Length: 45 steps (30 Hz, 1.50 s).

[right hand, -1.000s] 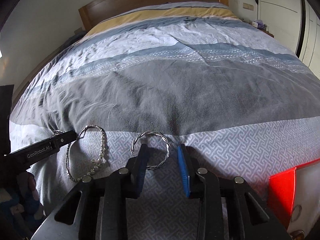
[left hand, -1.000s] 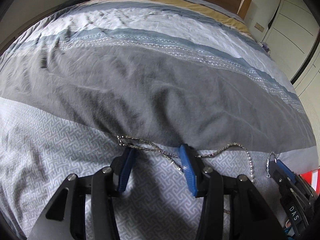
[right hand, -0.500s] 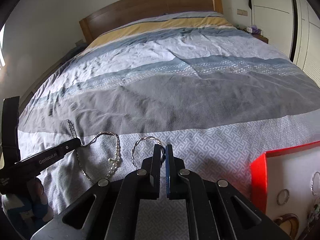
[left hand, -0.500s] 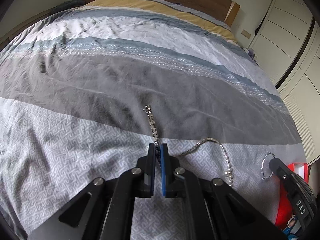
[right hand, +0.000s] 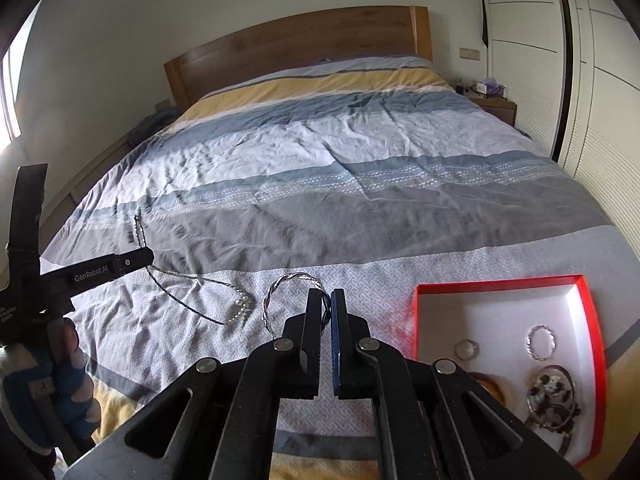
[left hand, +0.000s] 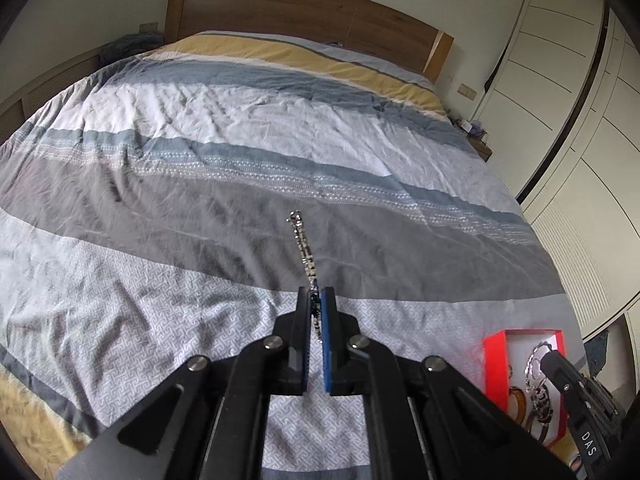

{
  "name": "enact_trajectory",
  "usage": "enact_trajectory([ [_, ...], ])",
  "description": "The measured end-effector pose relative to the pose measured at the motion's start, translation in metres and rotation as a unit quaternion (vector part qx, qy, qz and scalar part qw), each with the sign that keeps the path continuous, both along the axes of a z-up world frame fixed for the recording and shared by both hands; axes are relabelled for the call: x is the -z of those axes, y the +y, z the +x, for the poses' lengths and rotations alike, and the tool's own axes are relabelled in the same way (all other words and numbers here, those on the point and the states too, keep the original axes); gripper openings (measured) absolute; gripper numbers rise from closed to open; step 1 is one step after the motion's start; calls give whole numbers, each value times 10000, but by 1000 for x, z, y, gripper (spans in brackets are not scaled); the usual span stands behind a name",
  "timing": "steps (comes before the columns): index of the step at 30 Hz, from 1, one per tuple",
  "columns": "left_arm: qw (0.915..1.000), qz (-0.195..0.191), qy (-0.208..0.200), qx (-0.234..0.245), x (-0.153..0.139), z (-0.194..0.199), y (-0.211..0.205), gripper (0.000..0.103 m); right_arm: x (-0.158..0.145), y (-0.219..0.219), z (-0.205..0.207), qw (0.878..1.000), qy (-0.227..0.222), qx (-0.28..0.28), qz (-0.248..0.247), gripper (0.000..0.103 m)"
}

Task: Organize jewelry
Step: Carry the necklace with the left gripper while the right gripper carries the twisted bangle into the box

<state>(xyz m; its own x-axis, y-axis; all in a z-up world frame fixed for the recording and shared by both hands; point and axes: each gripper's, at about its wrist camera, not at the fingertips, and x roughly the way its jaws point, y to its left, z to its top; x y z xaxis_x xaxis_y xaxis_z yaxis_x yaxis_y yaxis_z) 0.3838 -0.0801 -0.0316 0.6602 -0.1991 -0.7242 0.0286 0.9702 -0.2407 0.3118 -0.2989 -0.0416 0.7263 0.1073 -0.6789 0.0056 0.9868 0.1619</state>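
My left gripper (left hand: 317, 294) is shut on a thin silver chain (left hand: 303, 240), whose short end sticks up past the tips. In the right wrist view that chain (right hand: 188, 300) hangs from the left gripper (right hand: 142, 257) and trails down to the bedspread, ending in a beaded part (right hand: 240, 306). My right gripper (right hand: 326, 296) is shut on a twisted silver bangle (right hand: 280, 290), lifted off the bed. A red box (right hand: 588, 312) with a white inside lies to its right, holding several rings and bracelets. In the left wrist view the right gripper (left hand: 550, 358) hovers over the box (left hand: 494, 364).
A striped grey, blue and yellow bedspread (left hand: 200, 240) covers the whole bed, with a wooden headboard (right hand: 300, 44) at the far end. White wardrobe doors (right hand: 600, 120) line the right side, beside a nightstand (right hand: 494, 106). A gloved hand (right hand: 68, 364) holds the left gripper.
Both grippers shut, the left on the chain and the right on the bangle, then rose off the bedspread. The right one moved toward the red box.
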Motion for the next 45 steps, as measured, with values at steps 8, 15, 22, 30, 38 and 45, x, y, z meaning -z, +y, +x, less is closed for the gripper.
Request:
enact_trajectory([
  [8, 9992, -222, -295, 164, -59, -45, -18, 4, -43, -26, -56, 9998, -144, 156, -40, 4],
  [15, 9971, -273, -476, 526, -91, -83, -58, 4, -69, -57, -101, 9989, -285, 343, -133, 4],
  [22, 9921, -285, -647, 1033, -115, -105, -115, 4, -84, -107, -135, 9961, -411, 749, -197, 4],
  [30, 9839, -238, -397, 1726, -90, -112, -195, 4, -60, -156, -138, 9936, -231, 1078, -233, 4],
  [38, 9747, -36, -55, 2233, -29, -103, -258, 4, 3, -181, -106, 9923, 203, 1215, -86, 4],
  [45, 9710, 322, 525, 2309, 46, -96, -265, 4, 55, -188, -85, 9902, 614, 1251, 3, 4],
])
